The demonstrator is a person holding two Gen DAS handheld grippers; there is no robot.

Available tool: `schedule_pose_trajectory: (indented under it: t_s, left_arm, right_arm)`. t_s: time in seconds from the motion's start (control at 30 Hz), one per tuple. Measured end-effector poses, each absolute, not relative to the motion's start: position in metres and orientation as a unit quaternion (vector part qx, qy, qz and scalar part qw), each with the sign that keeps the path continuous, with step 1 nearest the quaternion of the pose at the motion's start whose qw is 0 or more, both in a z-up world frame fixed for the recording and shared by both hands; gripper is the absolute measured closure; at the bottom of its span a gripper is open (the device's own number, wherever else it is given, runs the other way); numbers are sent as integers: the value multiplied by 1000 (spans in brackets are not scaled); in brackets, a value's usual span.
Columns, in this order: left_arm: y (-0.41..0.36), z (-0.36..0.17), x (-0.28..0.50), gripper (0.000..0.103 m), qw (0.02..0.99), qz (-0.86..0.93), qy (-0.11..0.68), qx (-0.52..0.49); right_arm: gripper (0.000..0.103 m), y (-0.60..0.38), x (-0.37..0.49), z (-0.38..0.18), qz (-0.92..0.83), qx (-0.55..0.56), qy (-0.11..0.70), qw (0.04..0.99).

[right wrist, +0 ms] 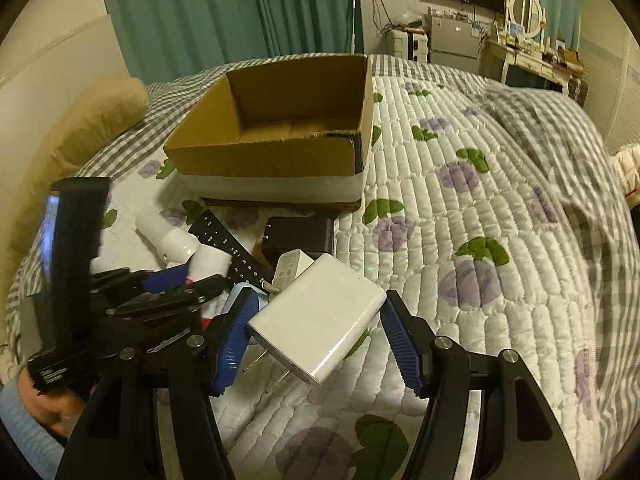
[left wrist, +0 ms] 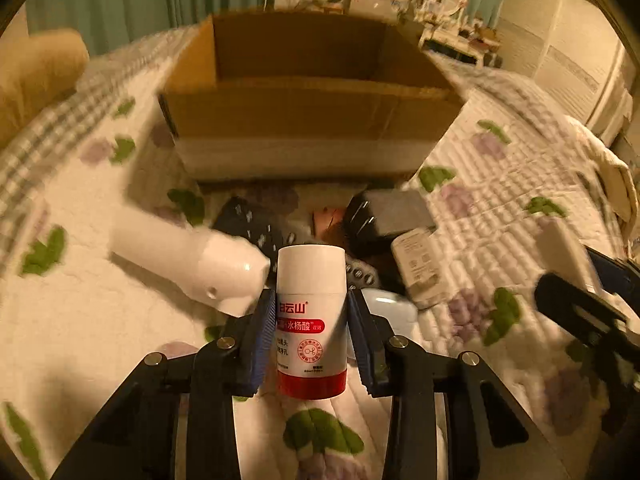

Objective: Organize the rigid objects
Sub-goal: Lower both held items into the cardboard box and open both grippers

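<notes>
My left gripper [left wrist: 311, 320] is shut on a white bottle with a red base and red label [left wrist: 311, 322], held upright above the quilt. My right gripper [right wrist: 316, 330] is shut on a white power adapter [right wrist: 320, 320], its prongs pointing down-left. An open cardboard box [left wrist: 308, 120] stands ahead on the bed; it also shows in the right wrist view [right wrist: 276, 156] and looks empty inside. The left gripper and its bottle [right wrist: 210, 262] show at the left of the right wrist view.
On the quilt before the box lie a white tube-shaped device [left wrist: 192, 256], a black remote [right wrist: 228, 242], a black charger block [left wrist: 384, 212] and a small white adapter [left wrist: 420, 264]. A tan pillow [right wrist: 92, 120] lies left. A dresser and mirror [right wrist: 524, 12] stand far back.
</notes>
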State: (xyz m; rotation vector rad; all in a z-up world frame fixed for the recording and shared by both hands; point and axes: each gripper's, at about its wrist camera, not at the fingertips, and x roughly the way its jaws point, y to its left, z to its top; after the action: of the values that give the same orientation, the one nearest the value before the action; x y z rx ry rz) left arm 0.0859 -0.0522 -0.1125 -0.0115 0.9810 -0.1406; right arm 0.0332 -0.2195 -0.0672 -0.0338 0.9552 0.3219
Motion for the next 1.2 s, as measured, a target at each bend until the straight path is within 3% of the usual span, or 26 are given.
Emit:
schedule_pose_trajectory:
  t_s: [0.3,0.5,0.7,1.03,1.1,1.17,1.2]
  left_arm:
    - [-43,5,99,67,925,-73,372,33]
    - [-37,44,152,67,935,-57,345,53]
    - [-33,22,216,67,927,-62,366,55]
    - [-36,-64,269,66,899,-68,429,50]
    - [-35,-70,274,62,897,-68,435,44]
    - [-34,-68,275,42,902,-61,424,48]
    - [-33,-64,274,39,907,-56,415,50]
  right_arm:
    - [40,-205,51,23,176,-66,385,904]
    - [40,-187,98,77,193,-78,332,920]
    - [40,-163,155,79,201,-82,325,920]
    - [40,-159,214,1,198,-82,377,901]
    - [40,-160,222,-8,196,-78,383,899]
    - [40,-164,226,-13,197,-72,385,899]
    - [40,-165,228,-13,196,-71,384,899]
